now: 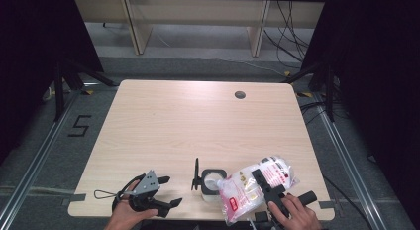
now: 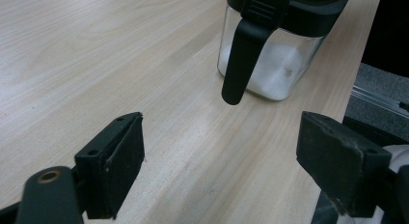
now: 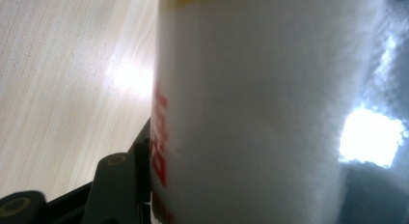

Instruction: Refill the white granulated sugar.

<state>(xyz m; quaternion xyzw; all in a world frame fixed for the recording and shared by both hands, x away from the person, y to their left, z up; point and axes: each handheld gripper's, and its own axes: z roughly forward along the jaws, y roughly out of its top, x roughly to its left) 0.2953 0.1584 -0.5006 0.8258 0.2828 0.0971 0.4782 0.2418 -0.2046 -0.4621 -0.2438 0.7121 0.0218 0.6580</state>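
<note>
Right gripper (image 1: pixel 267 190) is clamped on the bag (image 1: pixel 247 188) at my table (image 1: pixel 198 121) edge; left gripper (image 1: pixel 166 193) sits spread apart, empty, facing the jar (image 2: pixel 275 64).

A lab or recording studio: a bare wooden table (image 1: pixel 198 121) stands alone on grey carpet, flanked by black curtains (image 1: pixel 376 66) and black tripod legs (image 1: pixel 64 84). A taped number "5" (image 1: pixel 79 126) marks the floor, metal rails (image 1: pixel 29 165) run alongside, and loose cables (image 1: pixel 289 36) trail behind.
</note>
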